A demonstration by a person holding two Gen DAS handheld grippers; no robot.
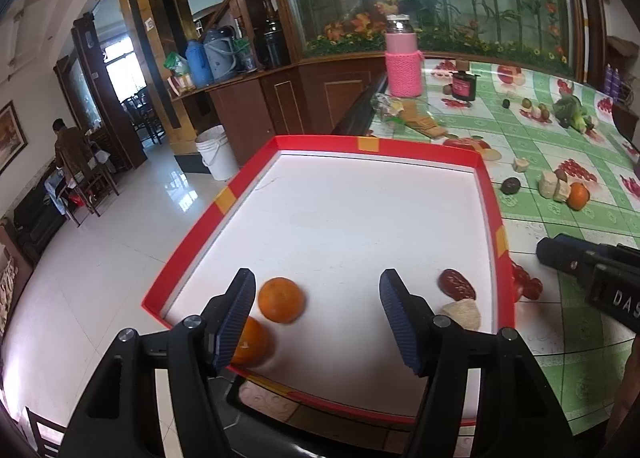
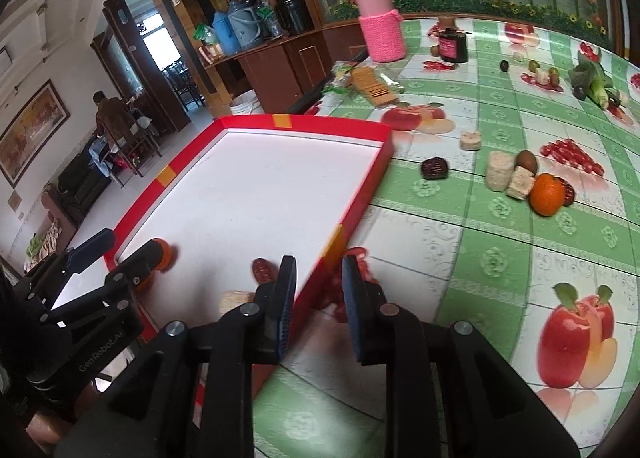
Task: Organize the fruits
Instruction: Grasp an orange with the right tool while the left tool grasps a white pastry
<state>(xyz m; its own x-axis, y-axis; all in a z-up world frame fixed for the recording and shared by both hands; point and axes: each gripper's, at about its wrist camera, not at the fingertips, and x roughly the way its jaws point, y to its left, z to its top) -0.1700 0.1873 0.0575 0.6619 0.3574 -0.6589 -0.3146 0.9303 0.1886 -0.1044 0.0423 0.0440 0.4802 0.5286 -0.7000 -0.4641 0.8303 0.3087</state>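
Observation:
A red-rimmed white tray (image 1: 486, 193) lies on the table; it also shows in the right wrist view (image 2: 384, 145). In it lie two oranges (image 1: 281, 300) (image 1: 252, 342), a dark red date (image 1: 456, 284) and a beige block (image 1: 462, 314). My left gripper (image 1: 318, 318) is open and empty above the tray's near end, the oranges beside its left finger. My right gripper (image 2: 318, 294) is open and empty over the tray's right rim. On the table lie another orange (image 2: 547, 193), a date (image 2: 434, 168), beige blocks (image 2: 498, 175) and a brown fruit (image 2: 526, 161).
A pink knit-covered jar (image 2: 380, 27), a dark jar (image 2: 453, 45), crackers (image 2: 374, 87), and small fruits and vegetables (image 2: 592, 83) stand toward the back of the green fruit-print tablecloth (image 2: 500, 250). The table edge and floor lie left of the tray.

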